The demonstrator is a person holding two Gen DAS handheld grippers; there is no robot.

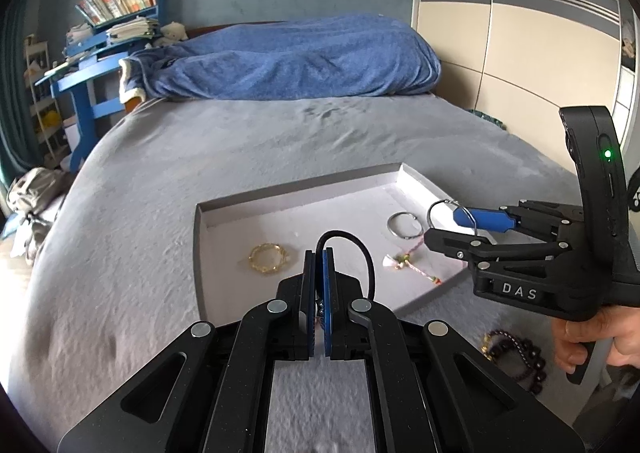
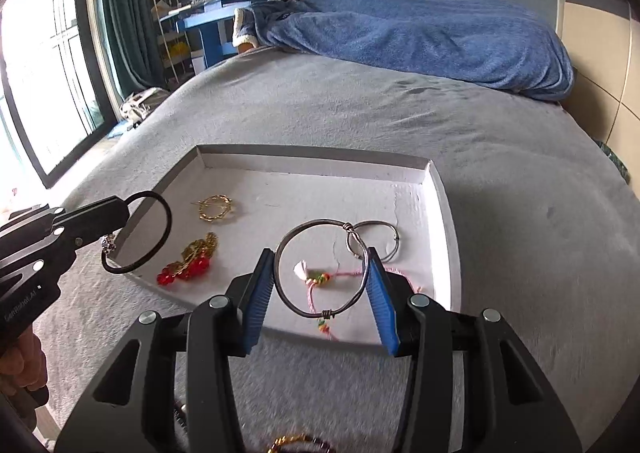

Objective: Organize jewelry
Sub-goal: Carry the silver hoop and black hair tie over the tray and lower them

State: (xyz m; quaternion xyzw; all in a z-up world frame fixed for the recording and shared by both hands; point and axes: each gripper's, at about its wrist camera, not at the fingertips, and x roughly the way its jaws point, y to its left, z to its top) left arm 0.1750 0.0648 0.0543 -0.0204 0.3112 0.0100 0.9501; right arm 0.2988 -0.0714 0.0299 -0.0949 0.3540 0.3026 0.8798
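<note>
Left wrist view: we see the left hand-held gripper clamped on a black cord bracelet above a white tray on the grey bed.
In the tray: a gold chain bracelet, a silver ring, a pink cord charm.
Right wrist view: we see the right hand-held gripper gripping a wire bangle by its sides, over the tray.
Also there: a red bead piece lies near the tray's left edge.
Near bed: dark beads.
</note>
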